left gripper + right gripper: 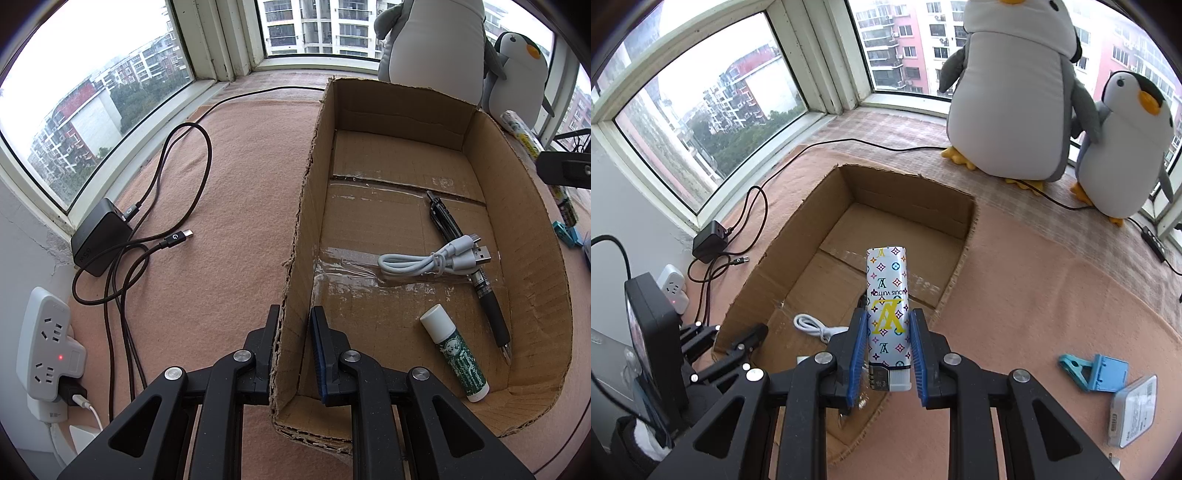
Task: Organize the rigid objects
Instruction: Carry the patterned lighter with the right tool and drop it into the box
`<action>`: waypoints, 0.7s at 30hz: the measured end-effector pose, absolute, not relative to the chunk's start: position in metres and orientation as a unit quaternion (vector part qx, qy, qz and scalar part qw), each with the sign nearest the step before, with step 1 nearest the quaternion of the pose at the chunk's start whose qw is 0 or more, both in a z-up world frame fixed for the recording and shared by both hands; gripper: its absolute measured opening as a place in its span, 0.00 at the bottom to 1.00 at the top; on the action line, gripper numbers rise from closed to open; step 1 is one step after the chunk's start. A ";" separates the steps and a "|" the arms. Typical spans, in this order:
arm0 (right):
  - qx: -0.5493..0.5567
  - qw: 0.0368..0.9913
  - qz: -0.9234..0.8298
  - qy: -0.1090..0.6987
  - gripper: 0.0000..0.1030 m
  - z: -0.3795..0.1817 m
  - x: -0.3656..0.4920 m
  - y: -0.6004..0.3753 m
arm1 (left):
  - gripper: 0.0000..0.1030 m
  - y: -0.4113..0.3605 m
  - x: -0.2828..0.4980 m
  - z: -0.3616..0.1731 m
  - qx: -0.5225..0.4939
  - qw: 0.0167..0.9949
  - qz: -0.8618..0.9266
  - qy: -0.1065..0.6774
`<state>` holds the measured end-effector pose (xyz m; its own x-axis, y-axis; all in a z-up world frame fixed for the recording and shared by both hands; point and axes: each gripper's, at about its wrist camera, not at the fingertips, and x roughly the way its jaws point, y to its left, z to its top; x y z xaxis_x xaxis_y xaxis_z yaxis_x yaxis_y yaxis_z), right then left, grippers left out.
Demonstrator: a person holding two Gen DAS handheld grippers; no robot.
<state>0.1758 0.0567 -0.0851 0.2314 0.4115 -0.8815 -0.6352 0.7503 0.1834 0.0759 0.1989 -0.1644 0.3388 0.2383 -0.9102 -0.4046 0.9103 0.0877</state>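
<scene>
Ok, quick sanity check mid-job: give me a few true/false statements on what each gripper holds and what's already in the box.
1. The left gripper is clamped on the cardboard box wall. True.
2. The right gripper is empty. False: it holds a white patterned lighter above the box.
3. A white USB cable lies inside the box. True.
4. The glue stick lies outside the box on the cloth. False: it lies on the box floor, near the black pen.
5. The blue clip is in the box. False: it lies on the cloth outside.
</scene>
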 end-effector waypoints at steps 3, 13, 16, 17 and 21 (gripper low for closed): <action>-0.109 0.777 0.334 0.523 0.20 -0.089 0.177 0.060 | 0.16 0.199 0.076 -0.164 -0.077 0.814 0.197 0.540; -0.116 0.775 0.330 0.526 0.20 -0.097 0.178 0.066 | 0.16 0.199 0.076 -0.164 -0.077 0.815 0.197 0.540; -0.113 0.775 0.336 0.523 0.21 -0.096 0.177 0.067 | 0.16 0.199 0.076 -0.164 -0.077 0.815 0.197 0.540; -0.111 0.774 0.337 0.523 0.23 -0.096 0.177 0.067 | 0.16 0.199 0.076 -0.164 -0.077 0.814 0.197 0.540; -0.109 0.780 0.331 0.519 0.48 -0.093 0.176 0.065 | 0.16 0.199 0.076 -0.164 -0.077 0.815 0.197 0.540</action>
<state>0.1762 0.0650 -0.0932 0.2417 0.4033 -0.8825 -0.6301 0.7569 0.1733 0.0755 0.1989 -0.1641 0.3399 0.2391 -0.9096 -0.4044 0.9103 0.0882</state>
